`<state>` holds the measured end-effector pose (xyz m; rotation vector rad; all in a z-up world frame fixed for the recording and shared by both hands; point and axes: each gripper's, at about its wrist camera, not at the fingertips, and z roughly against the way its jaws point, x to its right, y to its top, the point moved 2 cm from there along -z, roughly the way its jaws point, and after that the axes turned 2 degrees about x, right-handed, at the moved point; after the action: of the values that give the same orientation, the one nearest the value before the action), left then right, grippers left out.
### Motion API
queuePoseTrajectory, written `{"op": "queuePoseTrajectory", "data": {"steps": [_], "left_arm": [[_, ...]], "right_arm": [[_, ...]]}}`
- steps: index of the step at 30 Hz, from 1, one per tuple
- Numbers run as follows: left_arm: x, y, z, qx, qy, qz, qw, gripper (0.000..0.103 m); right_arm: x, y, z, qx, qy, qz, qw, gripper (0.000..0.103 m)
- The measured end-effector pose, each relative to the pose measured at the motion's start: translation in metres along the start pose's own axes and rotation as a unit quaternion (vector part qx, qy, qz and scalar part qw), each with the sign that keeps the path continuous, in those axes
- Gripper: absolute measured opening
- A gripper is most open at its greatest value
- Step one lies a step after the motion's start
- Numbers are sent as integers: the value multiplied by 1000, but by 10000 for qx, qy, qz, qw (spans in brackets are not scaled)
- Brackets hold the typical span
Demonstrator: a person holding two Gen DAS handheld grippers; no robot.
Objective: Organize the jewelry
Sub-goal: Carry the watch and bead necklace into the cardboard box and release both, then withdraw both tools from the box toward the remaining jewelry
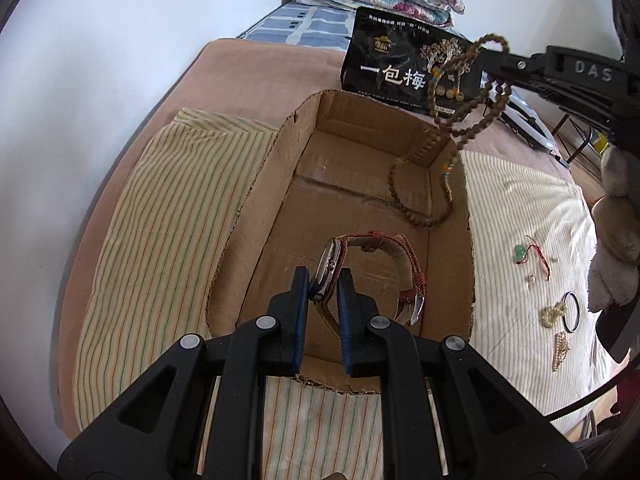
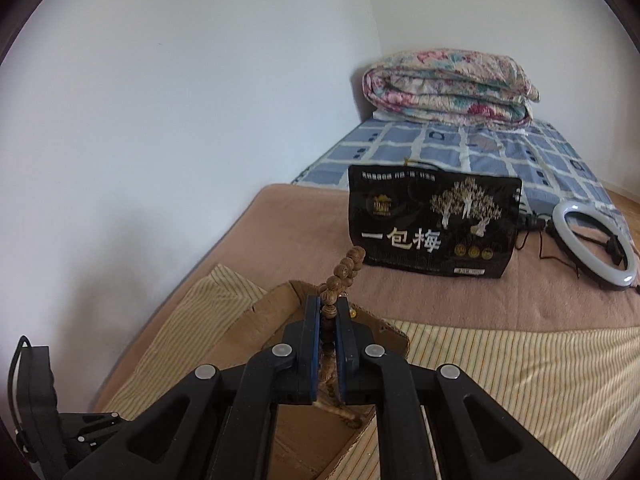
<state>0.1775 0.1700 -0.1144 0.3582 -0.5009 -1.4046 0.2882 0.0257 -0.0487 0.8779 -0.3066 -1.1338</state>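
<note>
The left hand-held gripper [image 1: 324, 280] is held low and pointed forward and downward, its blue-padded jaws closed to a narrow gap. The right hand-held gripper [image 2: 329, 312] is raised higher and held roughly level, its jaws likewise drawn almost together.

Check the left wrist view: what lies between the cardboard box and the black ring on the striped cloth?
Only bare striped cloth separates the cardboard box from the black ring.

watch [image 1: 332, 276] in box [image 1: 256, 216], loose jewelry [image 1: 556, 312] right of it
</note>
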Motion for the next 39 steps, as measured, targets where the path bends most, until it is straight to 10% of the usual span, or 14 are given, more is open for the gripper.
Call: {"op": "queuePoseTrajectory", "data": {"steps": [16, 23, 39], "left_arm": [[4, 1, -4, 46, 98, -16, 9999, 12], [8, 4, 10, 347, 137, -119, 9992, 36], [22, 4, 40, 725, 120, -215, 9971, 36]], "right_arm": [[7, -25, -23, -453, -62, 57, 9989, 8], [5, -22, -11, -304, -166, 73, 9994, 55], [7, -20, 40, -3, -372, 124, 9992, 77]]}}
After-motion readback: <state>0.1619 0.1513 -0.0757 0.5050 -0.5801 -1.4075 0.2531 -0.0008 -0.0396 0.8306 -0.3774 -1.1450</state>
